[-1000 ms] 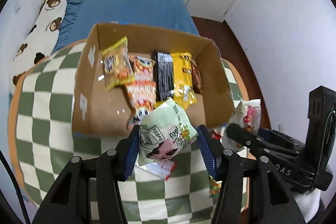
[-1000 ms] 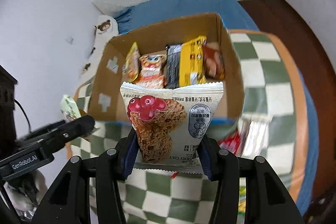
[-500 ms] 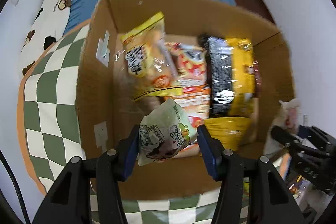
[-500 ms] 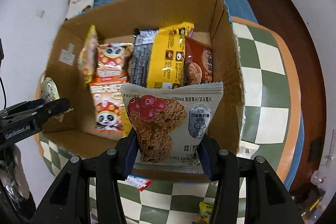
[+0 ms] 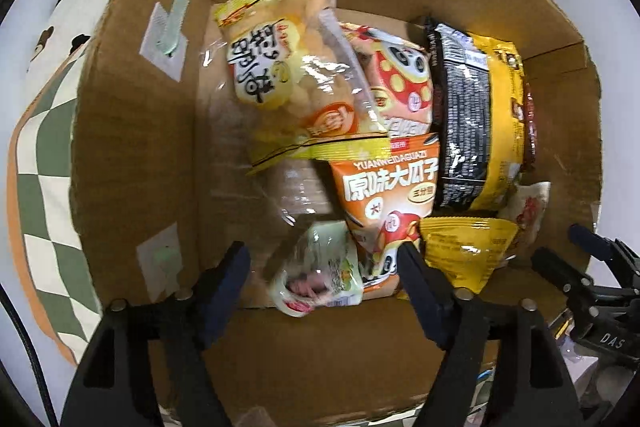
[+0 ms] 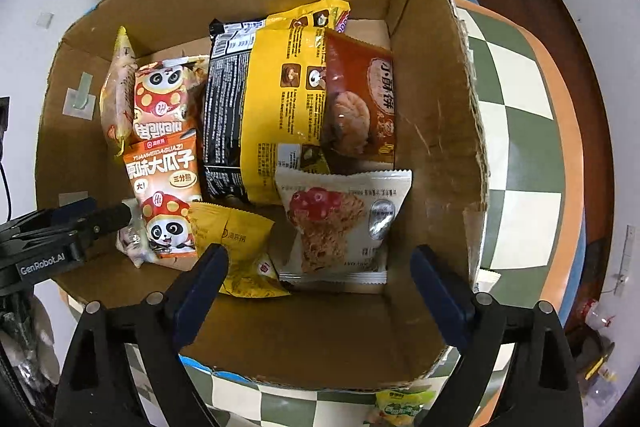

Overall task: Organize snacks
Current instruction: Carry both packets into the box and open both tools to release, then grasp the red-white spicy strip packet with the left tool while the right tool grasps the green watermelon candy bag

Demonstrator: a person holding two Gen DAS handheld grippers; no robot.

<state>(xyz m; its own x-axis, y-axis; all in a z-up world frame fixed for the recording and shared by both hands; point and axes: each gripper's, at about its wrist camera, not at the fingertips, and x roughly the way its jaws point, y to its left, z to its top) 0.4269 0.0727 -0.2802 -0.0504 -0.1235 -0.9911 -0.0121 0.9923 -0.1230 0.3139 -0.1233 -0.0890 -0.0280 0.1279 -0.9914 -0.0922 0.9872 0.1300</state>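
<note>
A cardboard box [image 6: 436, 99] on the checkered table holds several snack packs. My left gripper [image 5: 323, 269] is open over the box's near left part; a small pale green packet [image 5: 320, 275] lies loose between its fingers on the box floor. My right gripper [image 6: 318, 265] is open over the near right part; a white oat-bar packet [image 6: 344, 227] lies flat in the box just beyond its fingers. The left gripper also shows in the right wrist view [image 6: 96, 217], and the right gripper in the left wrist view [image 5: 568, 259].
In the box lie a yellow puff bag [image 5: 280, 75], orange panda packs [image 6: 164, 183], a black pack [image 6: 226, 115], a yellow pack [image 6: 280, 107], a brown cookie pack [image 6: 360, 107] and a small yellow packet [image 6: 240, 247]. Another green packet [image 6: 404, 403] lies on the table [image 6: 520, 147] near the box.
Both grippers have moved down into the box and opened. The green packet left the left gripper and the oat-bar packet left the right gripper; both now lie in the box.
</note>
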